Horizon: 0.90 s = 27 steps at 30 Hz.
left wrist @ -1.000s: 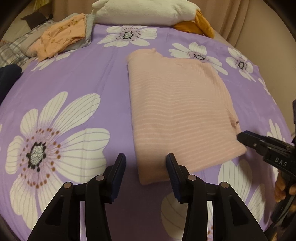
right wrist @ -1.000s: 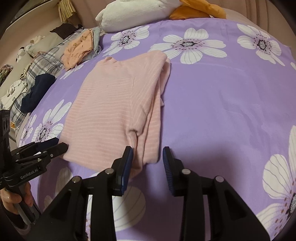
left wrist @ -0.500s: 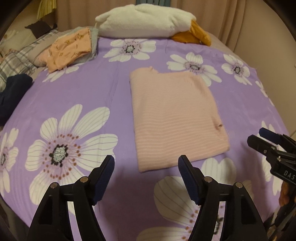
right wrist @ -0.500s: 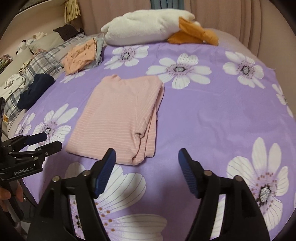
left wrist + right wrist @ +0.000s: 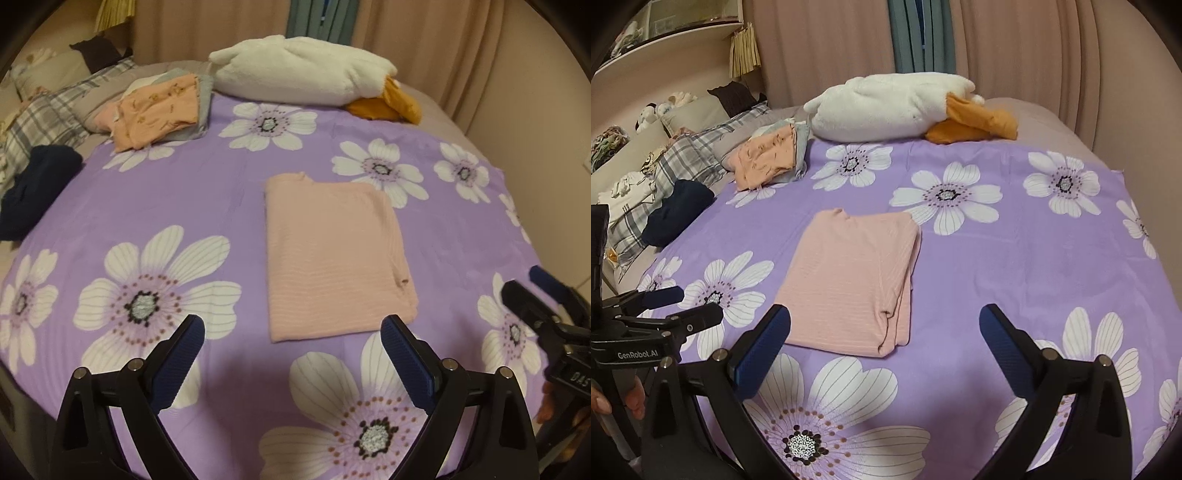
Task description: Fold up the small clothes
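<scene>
A pink striped garment (image 5: 332, 254) lies folded into a flat rectangle in the middle of the purple flowered bedspread (image 5: 166, 199); it also shows in the right wrist view (image 5: 853, 280). My left gripper (image 5: 291, 336) is open and empty, held back from the garment's near edge. My right gripper (image 5: 886, 326) is open and empty, also back from the near edge. Each gripper shows in the other's view, the right one (image 5: 543, 291) at the right, the left one (image 5: 672, 306) at the left. Neither touches the garment.
A pile of folded orange and grey clothes (image 5: 162, 107) lies at the far left of the bed. A white and orange plush pillow (image 5: 306, 74) lies at the head. A dark blue garment (image 5: 33, 184) and plaid bedding (image 5: 687, 158) lie at the left. Curtains (image 5: 1015, 48) hang behind.
Both grippers opened wide, let go of the pink garment's near edge and drew back and up. The garment stays folded flat on the bed.
</scene>
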Each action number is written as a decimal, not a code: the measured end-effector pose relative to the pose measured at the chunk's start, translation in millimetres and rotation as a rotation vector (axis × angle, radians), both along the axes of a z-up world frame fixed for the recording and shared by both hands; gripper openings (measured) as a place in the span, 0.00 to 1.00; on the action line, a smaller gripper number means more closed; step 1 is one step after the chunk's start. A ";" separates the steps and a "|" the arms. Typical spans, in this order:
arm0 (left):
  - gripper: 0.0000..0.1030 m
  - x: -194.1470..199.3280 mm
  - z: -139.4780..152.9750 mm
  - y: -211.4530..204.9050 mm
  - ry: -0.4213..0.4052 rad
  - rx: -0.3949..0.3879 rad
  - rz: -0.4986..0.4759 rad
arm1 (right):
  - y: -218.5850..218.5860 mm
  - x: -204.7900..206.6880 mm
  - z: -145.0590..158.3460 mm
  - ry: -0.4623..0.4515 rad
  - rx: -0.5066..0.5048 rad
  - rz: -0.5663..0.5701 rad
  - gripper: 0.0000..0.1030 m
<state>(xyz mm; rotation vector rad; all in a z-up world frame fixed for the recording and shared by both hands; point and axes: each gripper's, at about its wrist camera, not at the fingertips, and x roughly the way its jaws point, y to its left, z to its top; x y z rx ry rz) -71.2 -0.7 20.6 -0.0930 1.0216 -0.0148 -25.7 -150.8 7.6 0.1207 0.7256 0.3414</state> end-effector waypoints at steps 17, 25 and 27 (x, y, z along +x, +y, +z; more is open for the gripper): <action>0.93 -5.0 3.6 -1.2 0.005 0.118 0.019 | 8.3 -1.3 -5.7 0.041 -0.003 0.007 1.00; 0.93 -4.6 -2.2 1.0 0.021 0.119 0.027 | 12.7 2.7 -12.6 0.061 -0.013 0.014 1.00; 0.93 -4.8 -2.3 0.9 0.021 0.118 0.025 | 13.8 2.7 -12.2 0.062 -0.013 0.015 1.00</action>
